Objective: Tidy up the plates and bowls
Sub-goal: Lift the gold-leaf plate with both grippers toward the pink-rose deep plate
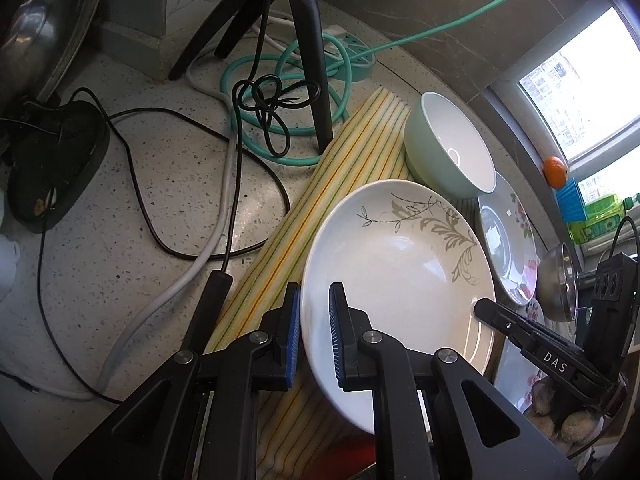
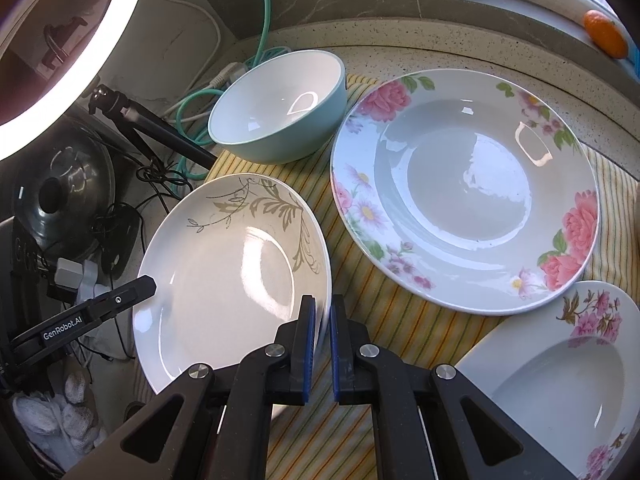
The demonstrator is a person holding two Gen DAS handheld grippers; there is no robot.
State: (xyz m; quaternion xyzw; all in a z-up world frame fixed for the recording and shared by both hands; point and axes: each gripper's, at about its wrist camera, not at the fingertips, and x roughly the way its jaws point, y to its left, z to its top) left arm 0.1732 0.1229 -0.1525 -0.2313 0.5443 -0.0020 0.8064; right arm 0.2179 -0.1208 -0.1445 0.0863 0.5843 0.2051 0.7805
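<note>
Both grippers, left gripper (image 1: 314, 336) and right gripper (image 2: 323, 350), clamp opposite rims of the leaf-patterned plate (image 2: 232, 276); the rose plate (image 2: 464, 192) probably lies just right.

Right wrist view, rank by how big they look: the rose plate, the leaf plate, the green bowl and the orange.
Largest to smallest:
1. Rose plate
2. Leaf plate, though it sits nearer the camera, so its true size against the rose plate is unsure
3. Green bowl
4. Orange
</note>
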